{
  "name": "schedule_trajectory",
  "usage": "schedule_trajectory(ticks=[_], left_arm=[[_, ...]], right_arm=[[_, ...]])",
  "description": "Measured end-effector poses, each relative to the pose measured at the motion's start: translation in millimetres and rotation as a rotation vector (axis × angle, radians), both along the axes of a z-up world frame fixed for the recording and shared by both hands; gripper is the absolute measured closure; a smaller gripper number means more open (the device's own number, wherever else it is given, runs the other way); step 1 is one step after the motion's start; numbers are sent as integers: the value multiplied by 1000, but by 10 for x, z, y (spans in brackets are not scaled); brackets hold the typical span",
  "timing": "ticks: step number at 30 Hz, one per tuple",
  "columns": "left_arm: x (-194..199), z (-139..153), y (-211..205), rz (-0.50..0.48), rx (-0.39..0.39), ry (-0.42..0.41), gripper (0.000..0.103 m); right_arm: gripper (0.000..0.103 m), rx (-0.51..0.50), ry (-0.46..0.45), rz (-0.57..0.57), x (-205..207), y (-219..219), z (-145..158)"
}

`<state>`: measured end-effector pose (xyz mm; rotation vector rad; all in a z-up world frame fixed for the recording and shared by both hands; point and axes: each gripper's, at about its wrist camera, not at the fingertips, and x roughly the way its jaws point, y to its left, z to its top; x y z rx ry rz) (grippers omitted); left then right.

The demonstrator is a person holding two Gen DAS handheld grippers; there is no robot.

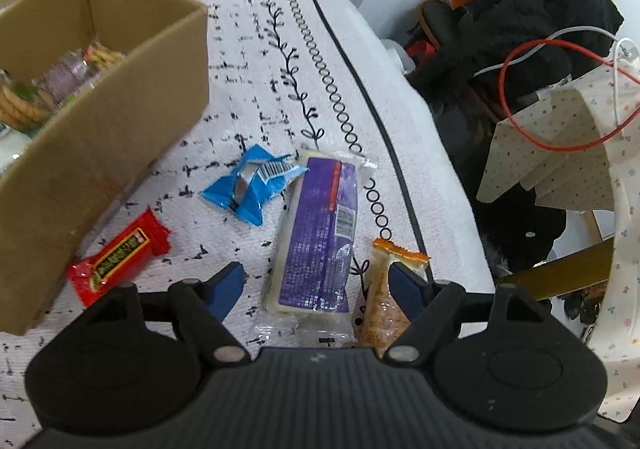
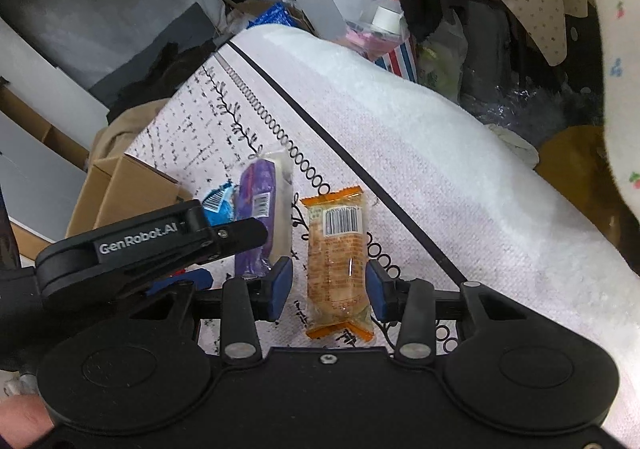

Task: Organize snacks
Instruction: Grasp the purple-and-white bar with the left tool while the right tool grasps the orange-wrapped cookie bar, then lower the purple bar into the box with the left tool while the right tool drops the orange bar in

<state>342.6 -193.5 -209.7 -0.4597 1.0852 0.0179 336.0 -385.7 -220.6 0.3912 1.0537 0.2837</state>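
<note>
Currently we read the scene from largest item to smallest.
Cardboard box (image 1: 100,121): upper left of the left wrist view, open-topped, with wrapped snacks already inside; we judge it the destination.
Patterned cloth (image 1: 248,61): covers the work surface; all loose snacks lie on it.
Purple packet (image 1: 320,233): centre of the left wrist view, long axis running up the frame, between the fingers of the left gripper (image 1: 316,281), which stands released with nothing gripped.
Orange-ended snack (image 2: 338,261): lower centre of the right wrist view, long axis along the fingers. The right gripper (image 2: 330,281) straddles it, spread, pads beside but not pressing; we judge this gripper nearer and closing as the coming move.
Red bar (image 1: 118,255): lower left, near the box.
Blue wrapper (image 1: 250,183): just left of the purple packet.
Writing: "GenRobot.AI" on the left gripper's body in the right wrist view; barcodes visible, other print unreadable.
</note>
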Motion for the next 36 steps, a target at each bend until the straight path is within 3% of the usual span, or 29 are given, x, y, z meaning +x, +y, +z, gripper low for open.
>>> schedule_trajectory(ticks=[8, 11, 12, 15, 23, 36], left_arm=[[98, -166, -27, -16, -7, 31, 32], [132, -167, -39, -18, 12, 34, 50], [148, -164, -37, -21, 18, 36, 60], [157, -148, 1, -23, 12, 39, 65], [38, 27, 111, -25, 45, 14, 67], [-237, 540, 303, -22, 58, -74, 67]], right_arm=[[62, -34, 33, 23, 80, 102, -106], [62, -52, 42, 33, 94, 152, -138], [62, -60, 43, 36, 99, 172, -148], [66, -95, 44, 50, 118, 219, -175], [72, -129, -4, 75, 48, 285, -87], [72, -19, -114, 16, -115, 188, 317]])
